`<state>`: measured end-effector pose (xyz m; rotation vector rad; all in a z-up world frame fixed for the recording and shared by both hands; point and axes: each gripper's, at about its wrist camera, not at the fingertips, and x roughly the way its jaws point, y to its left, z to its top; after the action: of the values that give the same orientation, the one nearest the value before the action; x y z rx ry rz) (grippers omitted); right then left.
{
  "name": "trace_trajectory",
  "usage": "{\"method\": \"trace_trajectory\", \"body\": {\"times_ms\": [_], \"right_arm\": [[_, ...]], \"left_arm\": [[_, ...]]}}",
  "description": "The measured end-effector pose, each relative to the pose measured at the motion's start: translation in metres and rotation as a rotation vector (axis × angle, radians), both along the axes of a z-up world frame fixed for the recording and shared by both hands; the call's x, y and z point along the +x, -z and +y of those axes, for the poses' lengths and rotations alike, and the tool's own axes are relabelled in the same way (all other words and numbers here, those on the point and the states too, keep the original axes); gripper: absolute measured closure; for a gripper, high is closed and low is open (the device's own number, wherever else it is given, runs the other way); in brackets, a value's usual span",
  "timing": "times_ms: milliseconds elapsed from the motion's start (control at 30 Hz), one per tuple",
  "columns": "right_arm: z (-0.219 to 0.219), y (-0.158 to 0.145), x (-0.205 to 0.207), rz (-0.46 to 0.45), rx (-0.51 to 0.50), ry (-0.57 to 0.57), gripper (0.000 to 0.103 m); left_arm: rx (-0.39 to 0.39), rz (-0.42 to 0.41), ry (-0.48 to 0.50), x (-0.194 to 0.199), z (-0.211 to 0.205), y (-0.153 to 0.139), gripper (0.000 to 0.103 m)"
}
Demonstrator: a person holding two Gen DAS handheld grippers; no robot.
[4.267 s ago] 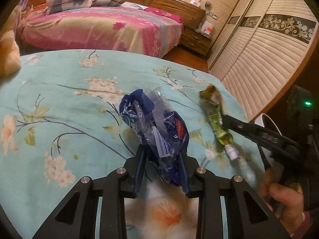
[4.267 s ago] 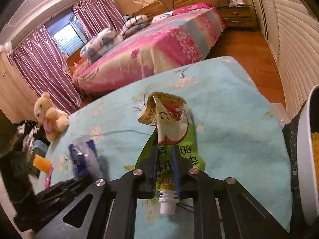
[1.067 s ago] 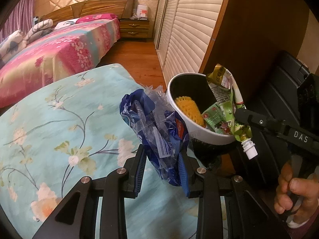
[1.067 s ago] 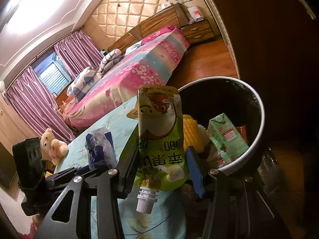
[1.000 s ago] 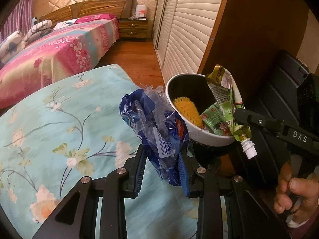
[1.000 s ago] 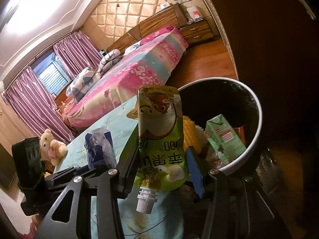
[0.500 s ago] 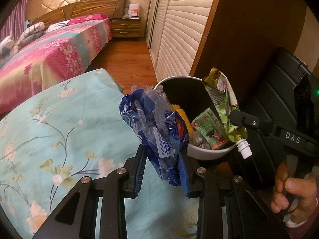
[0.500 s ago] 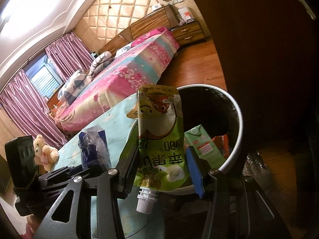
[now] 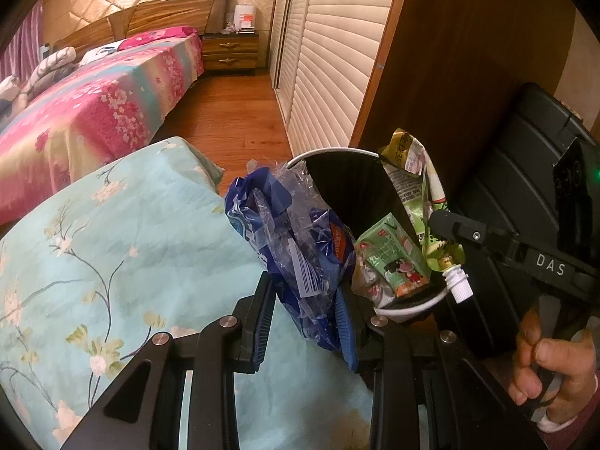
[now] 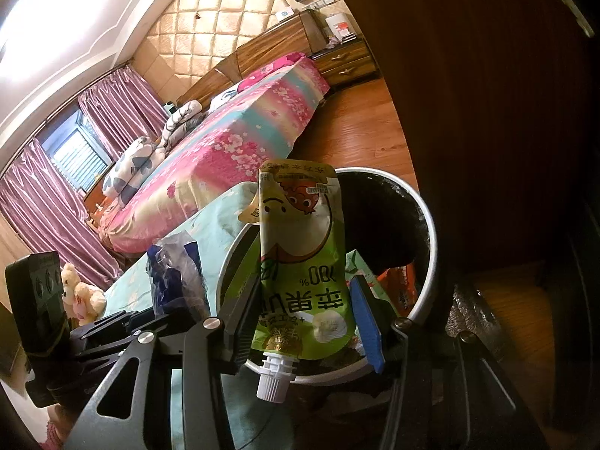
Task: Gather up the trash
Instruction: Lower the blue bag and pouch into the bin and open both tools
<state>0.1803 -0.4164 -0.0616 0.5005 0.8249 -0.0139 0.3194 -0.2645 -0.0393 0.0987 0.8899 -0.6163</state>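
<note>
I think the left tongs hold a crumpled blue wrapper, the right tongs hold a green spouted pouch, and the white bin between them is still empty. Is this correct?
Not quite: the white bin is not empty. The left wrist view shows a green drink carton already lying inside it. The rest stands: the left tongs hold the crumpled blue wrapper, and the right tongs hold the green spouted pouch.

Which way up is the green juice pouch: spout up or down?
Spout down. The green juice pouch hangs in the right gripper, its white spout below its body.
</note>
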Motion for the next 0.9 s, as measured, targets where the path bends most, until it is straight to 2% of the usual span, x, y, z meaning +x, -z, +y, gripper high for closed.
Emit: {"method": "trace_trajectory", "body": {"times_ms": [900], "right_arm": [[-0.005, 0.0, 0.004, 0.02, -0.011, 0.015, 0.055]], "left_arm": [[0.038, -0.004, 0.018, 0.007, -0.015, 0.0, 0.073]]}}
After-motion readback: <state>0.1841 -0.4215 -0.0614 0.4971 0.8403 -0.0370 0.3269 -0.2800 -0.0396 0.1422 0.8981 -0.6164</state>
